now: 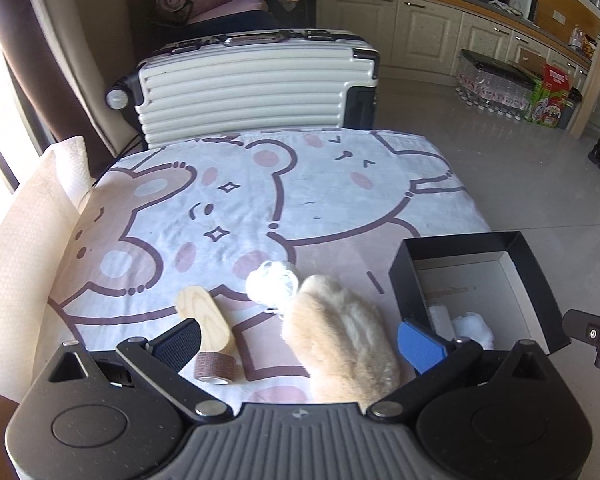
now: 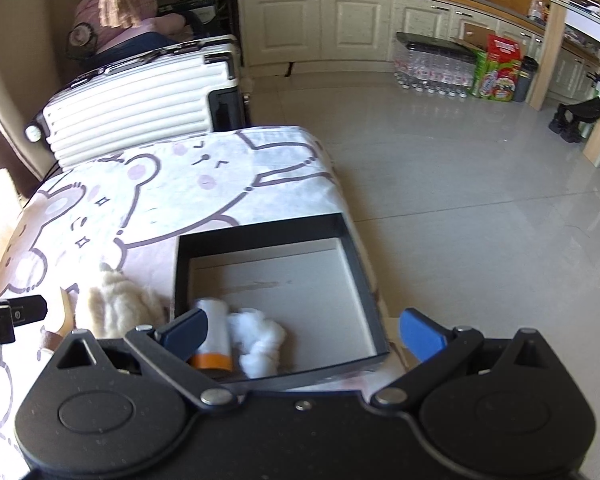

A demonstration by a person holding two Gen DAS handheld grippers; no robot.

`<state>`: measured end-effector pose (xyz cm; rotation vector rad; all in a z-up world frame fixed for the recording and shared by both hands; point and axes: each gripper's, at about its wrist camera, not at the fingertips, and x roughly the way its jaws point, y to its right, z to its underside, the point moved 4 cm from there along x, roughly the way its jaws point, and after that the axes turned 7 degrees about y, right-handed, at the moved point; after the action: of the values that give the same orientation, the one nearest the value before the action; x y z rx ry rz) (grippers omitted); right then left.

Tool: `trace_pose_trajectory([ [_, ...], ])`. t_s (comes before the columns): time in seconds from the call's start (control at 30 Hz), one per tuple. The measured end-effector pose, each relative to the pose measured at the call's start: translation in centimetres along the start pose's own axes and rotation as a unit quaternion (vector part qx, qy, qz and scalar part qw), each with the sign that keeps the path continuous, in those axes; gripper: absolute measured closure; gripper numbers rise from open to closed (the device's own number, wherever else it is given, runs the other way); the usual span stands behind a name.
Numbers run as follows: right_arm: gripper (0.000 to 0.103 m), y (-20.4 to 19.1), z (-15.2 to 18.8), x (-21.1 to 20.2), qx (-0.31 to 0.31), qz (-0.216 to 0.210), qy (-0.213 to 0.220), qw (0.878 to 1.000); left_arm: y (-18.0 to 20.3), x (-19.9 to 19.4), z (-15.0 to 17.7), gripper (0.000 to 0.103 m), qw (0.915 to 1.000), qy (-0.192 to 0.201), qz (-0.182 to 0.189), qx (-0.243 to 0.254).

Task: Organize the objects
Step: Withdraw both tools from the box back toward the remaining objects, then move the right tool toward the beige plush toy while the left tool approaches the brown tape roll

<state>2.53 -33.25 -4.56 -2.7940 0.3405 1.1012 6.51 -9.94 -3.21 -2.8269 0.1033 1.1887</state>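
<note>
A black open box (image 1: 408, 280) (image 2: 276, 228) sits at the table's right edge. Inside lie a white tube with an orange cap (image 2: 214, 336) and a white cotton wad (image 2: 260, 340) (image 1: 472, 330). On the bear-print cloth lie a cream fluffy slipper (image 1: 340, 336) (image 2: 116, 304), a white mesh ball (image 1: 272, 284), a wooden block (image 1: 206, 320) and a brown tape roll (image 1: 216, 368). My left gripper (image 1: 300, 346) is open, its fingers either side of the slipper. My right gripper (image 2: 302, 334) is open and empty over the box's near edge.
A white ribbed suitcase (image 1: 252, 88) (image 2: 140, 100) stands behind the table. Rolled bubble wrap (image 1: 32, 232) lies along the table's left side. Tiled floor (image 2: 460, 200) opens to the right, with bottle packs (image 2: 432, 64) and cabinets beyond.
</note>
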Motion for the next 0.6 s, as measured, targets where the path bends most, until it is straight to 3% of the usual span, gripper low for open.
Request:
trace_pose_trajectory([
  [0.6,0.000,-8.1,-0.3,1.1,-0.040,-0.048,-0.003,0.998,-7.7,-0.8,0.8,0.000,0.9985,-0.003,-0.040,-0.036],
])
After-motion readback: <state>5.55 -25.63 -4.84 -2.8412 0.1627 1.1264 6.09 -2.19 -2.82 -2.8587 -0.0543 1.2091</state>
